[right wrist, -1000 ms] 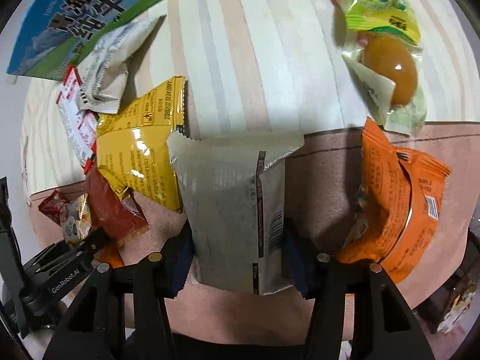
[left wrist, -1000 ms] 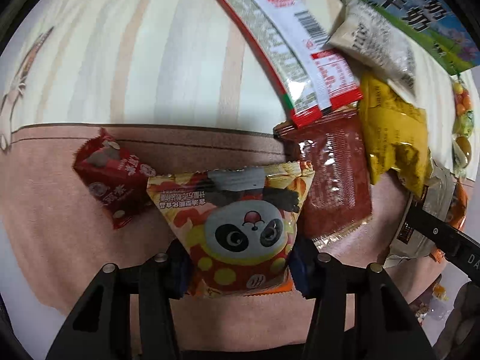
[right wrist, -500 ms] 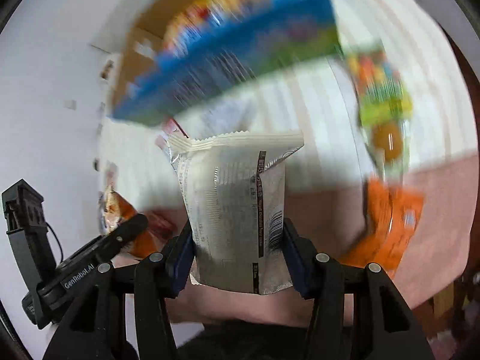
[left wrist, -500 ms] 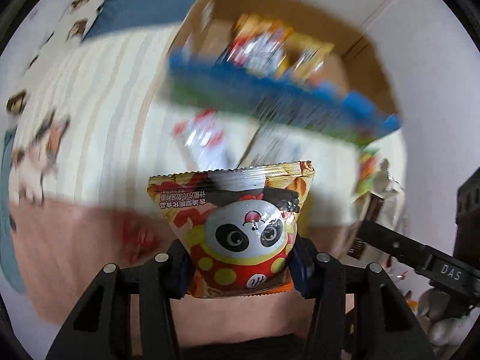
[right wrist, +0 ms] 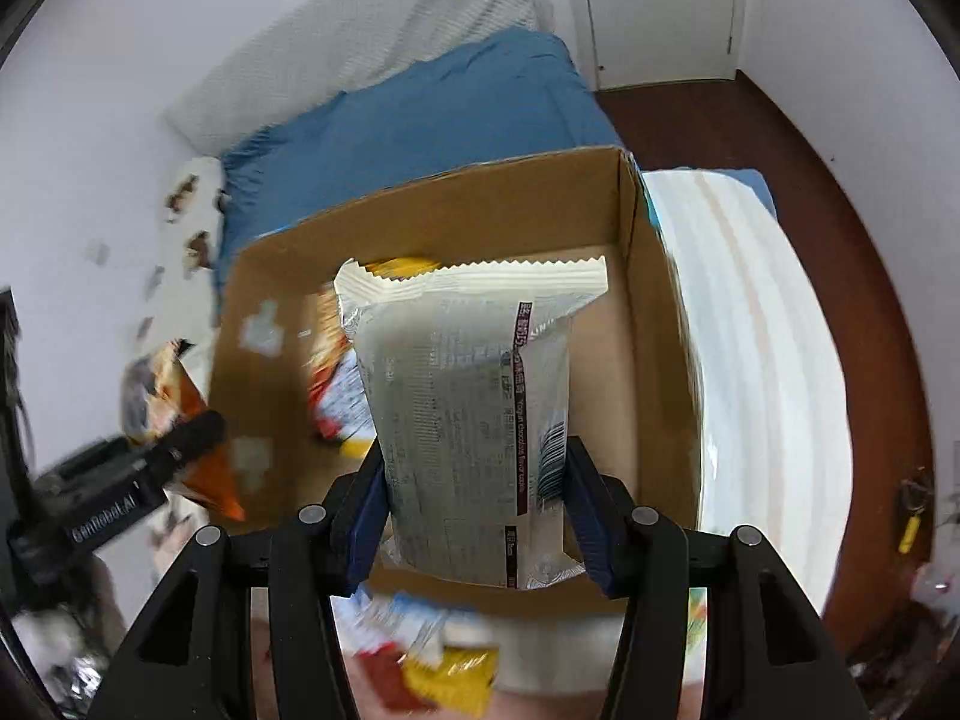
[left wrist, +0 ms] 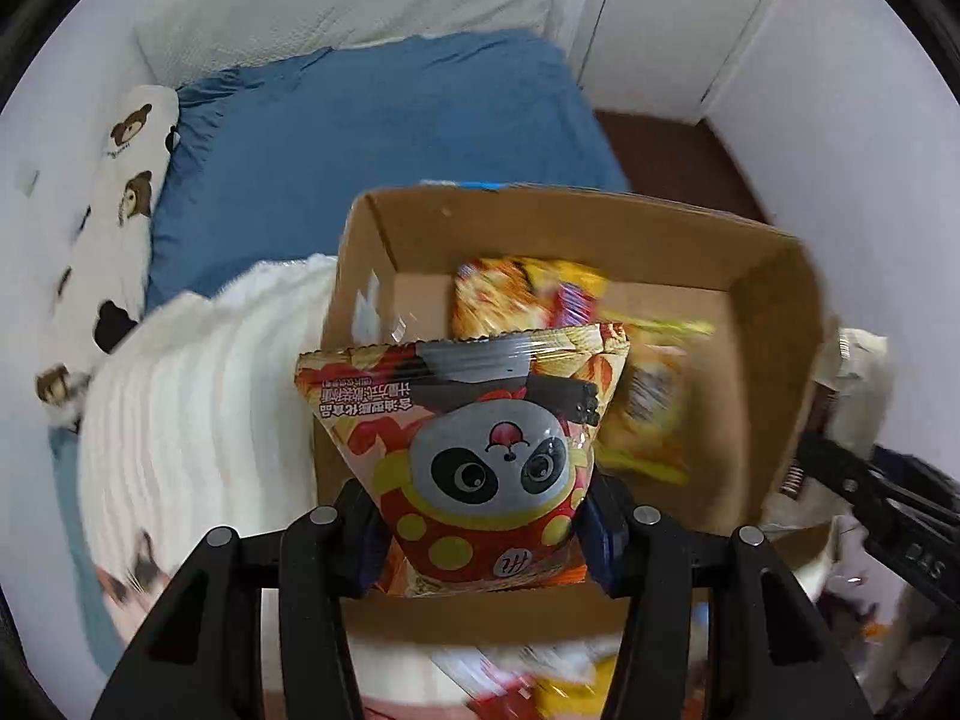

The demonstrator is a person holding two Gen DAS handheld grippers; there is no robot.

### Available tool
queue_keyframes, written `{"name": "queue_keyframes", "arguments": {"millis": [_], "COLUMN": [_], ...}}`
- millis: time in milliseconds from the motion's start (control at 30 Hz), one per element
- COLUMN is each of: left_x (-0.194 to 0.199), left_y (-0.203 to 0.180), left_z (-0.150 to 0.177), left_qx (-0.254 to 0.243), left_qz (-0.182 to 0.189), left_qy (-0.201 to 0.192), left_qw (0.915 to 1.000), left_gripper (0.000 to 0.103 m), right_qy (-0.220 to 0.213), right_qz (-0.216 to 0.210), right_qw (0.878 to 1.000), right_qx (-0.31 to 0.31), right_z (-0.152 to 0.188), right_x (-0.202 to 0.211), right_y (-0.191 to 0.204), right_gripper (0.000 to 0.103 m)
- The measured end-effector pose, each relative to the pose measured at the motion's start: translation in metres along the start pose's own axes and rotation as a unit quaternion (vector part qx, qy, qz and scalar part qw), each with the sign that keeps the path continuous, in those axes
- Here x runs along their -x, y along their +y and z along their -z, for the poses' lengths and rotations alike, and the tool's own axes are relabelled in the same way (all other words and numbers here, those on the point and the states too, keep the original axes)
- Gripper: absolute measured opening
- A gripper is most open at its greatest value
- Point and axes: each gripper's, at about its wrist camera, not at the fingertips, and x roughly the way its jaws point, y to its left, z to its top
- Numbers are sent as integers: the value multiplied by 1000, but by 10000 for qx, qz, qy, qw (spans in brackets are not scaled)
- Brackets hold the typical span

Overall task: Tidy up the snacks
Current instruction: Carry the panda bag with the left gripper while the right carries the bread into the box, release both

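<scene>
Left claw (left wrist: pixel 483 531) clenched on panda packet (left wrist: pixel 474 456), right claw (right wrist: pixel 474 510) on silver packet (right wrist: pixel 474 420), above cardboard box (right wrist: pixel 288 324).

"GenRobot.AI" shows on the left claw (right wrist: pixel 114 510) body. The silver packet (right wrist: pixel 474 420) reads "Yogurt chocolate flavor" — rest illegible.

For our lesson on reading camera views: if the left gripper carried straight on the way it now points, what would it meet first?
Probably the snacks already lying in the cardboard box: the left gripper, holding the panda snack bag, points into the open box, toward the yellow packets. Depth is uncertain.
</scene>
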Motion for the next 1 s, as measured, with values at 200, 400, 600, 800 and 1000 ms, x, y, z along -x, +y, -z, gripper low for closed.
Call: {"name": "queue_keyframes", "arguments": {"millis": [200, 400, 600, 800, 1000], "left_x": [-68, -116, -114, -107, -91], "left_y": [3, 4, 11, 17, 18], "left_z": [-49, -62, -74, -77, -64], "left_qx": [-293, -478, -241, -61, 75], "left_qz": [-646, -908, -477, -205, -8], "left_qy": [688, 1128, 1128, 1081, 935], "left_qw": [9951, 9883, 9922, 9939, 9956], "left_gripper": [49, 50, 85, 93, 93], "right_qy": [473, 742, 837, 785, 635], "right_qz": [513, 707, 686, 663, 557], "right_qw": [9975, 9947, 9941, 9947, 9964], "right_qx": [-74, -96, 105, 92, -12], "right_z": [-46, -67, -76, -75, -67], "right_x": [-65, -107, -118, -114, -95], "right_y": [-6, -11, 3, 3, 2], "right_gripper": [57, 58, 83, 91, 92]}}
